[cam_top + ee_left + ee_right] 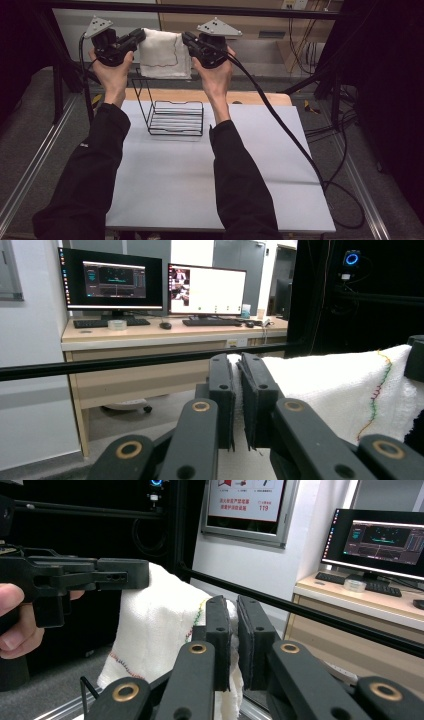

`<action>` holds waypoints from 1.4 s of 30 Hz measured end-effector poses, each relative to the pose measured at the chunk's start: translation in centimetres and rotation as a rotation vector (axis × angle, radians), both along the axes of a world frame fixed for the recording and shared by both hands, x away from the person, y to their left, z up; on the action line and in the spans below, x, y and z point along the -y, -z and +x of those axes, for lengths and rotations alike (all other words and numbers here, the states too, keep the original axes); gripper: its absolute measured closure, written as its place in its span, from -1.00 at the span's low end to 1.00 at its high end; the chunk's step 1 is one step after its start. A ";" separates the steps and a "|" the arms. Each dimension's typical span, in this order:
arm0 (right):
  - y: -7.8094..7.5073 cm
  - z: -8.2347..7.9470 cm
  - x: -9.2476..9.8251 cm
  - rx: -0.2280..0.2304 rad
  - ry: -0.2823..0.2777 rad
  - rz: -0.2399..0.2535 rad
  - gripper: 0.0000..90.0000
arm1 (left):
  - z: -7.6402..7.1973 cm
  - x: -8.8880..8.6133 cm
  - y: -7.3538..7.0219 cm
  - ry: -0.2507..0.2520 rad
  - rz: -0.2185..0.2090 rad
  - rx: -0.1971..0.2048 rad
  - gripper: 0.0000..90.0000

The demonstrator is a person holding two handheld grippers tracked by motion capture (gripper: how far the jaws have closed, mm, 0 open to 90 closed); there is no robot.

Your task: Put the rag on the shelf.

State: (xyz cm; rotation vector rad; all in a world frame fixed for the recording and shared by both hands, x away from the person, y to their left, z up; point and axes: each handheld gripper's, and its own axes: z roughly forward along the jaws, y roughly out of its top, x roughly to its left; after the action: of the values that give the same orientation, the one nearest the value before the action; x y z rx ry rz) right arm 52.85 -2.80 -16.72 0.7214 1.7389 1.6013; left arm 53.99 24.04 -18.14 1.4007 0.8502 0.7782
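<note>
White sheeting covers the table [220,170], and toward its far edge stands a black wire rack [172,116], with desks and monitors in the room beyond.

At the left, the left tool [137,36] is clenched on one upper corner of a white towel [162,55]; in the left gripper view its jaws are pinched on the cloth's edge, with the towel [330,390] running off to the right of them. The cloth hangs stretched between the two hands, its long top edge lying level from left to right, well above the rack and a little behind it as the high view shows it. A coloured stitched hem runs down the towel's right side. At the right, the right tool [189,41] grips the opposite upper corner, its jaws closed on the fabric [155,625] in the right gripper view.

Both hands sit about equally far from the rack, so I judge the coming move to be a joint lowering that keeps the top edge parallel to the rack's upper bar.
</note>
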 end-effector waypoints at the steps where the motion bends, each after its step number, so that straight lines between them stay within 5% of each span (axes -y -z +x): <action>1: 0.1 0.0 0.1 -0.002 -0.001 -0.001 0.88 | 0.0 0.0 0.2 0.002 -0.002 -0.001 0.87; 21: 2.9 -0.5 -0.1 -0.061 -0.008 -0.035 0.88 | -1.6 -0.3 3.3 0.012 0.033 -0.034 0.87; 42: 3.6 -1.5 0.4 -0.083 -0.022 -0.063 0.88 | -2.9 -0.3 4.2 0.031 0.072 -0.041 0.87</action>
State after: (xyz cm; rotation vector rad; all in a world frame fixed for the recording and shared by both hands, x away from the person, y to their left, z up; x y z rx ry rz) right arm 51.34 -3.16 -20.30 0.7498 1.8545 1.5434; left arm 51.05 24.29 -22.39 1.4949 0.8372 0.7652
